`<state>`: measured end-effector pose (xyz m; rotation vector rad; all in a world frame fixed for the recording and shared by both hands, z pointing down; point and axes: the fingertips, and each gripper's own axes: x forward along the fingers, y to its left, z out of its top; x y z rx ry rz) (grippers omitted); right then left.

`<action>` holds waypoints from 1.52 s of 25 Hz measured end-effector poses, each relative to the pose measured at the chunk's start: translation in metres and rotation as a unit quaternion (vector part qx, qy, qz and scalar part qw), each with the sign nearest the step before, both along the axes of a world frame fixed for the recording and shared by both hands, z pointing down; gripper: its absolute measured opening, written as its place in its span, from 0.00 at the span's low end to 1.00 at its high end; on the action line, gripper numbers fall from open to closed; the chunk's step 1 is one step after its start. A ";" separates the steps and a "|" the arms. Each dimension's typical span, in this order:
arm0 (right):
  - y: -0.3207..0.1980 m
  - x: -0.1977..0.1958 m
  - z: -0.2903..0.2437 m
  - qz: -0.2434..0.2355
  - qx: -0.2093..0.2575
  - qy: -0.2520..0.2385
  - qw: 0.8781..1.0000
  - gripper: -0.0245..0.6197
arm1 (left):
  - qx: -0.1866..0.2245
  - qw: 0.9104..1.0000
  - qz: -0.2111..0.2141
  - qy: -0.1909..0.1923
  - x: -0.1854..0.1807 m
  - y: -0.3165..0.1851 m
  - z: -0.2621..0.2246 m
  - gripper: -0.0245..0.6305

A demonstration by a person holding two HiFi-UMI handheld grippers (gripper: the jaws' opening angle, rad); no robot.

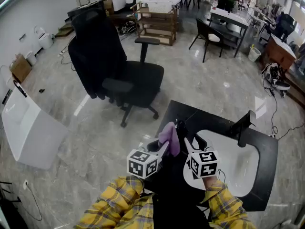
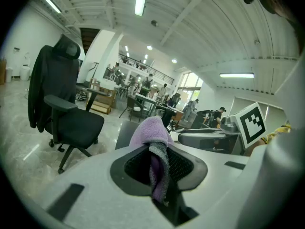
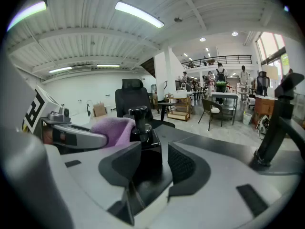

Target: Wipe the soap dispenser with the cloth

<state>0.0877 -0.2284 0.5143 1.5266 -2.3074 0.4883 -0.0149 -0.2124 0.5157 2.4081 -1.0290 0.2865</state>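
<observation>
**At counter edge: cloth pinched, dispenser bracketed, wipe not started**

Closest in: yellow plaid sleeves [image 1: 119, 199], one gripper per hand, both angled down toward the counter. L gripper [image 2: 159, 165] has jaws pressed together on the purple cloth [image 2: 151, 135]. A wad sticks out past the tips, so there's a soft face to rub w/. R gripper [image 3: 148, 162] has jaws spread either side of the black soap dispenser [image 3: 142, 128]. Near pad looks on the body, thin gap at the other, so bracketed, not clamped imo. Prob there to stop the bottle skating or tipping when the cloth pushes on it.

Dispenser stands upright on the black counter [image 1: 183, 109], near its corner, just beside the white sink basin [image 1: 240, 168]. Cloth wad sits just beside the pump head on the L side; contact y/n can't tell. Wipe looks not begun.

Next needs: R closes firm, low on body, leaving pump + upper sides free for cloth.

Further back: black faucet [image 1: 242, 125] past basin, office chair [image 1: 112, 68] on the floor, desks + people far off.
</observation>
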 end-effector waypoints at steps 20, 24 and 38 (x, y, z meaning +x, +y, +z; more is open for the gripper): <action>0.000 -0.013 0.002 -0.014 -0.005 -0.005 1.000 0.30 | -0.015 1.000 0.009 -0.010 -0.005 0.022 0.008 0.14; 0.003 -0.011 0.003 -0.010 -0.010 -0.014 1.000 0.30 | -0.026 1.000 0.007 -0.007 -0.005 0.026 0.012 0.14; -0.015 -0.016 -0.027 -0.100 0.030 -0.052 0.993 0.30 | -0.075 0.996 0.035 -0.016 -0.004 0.036 0.022 0.14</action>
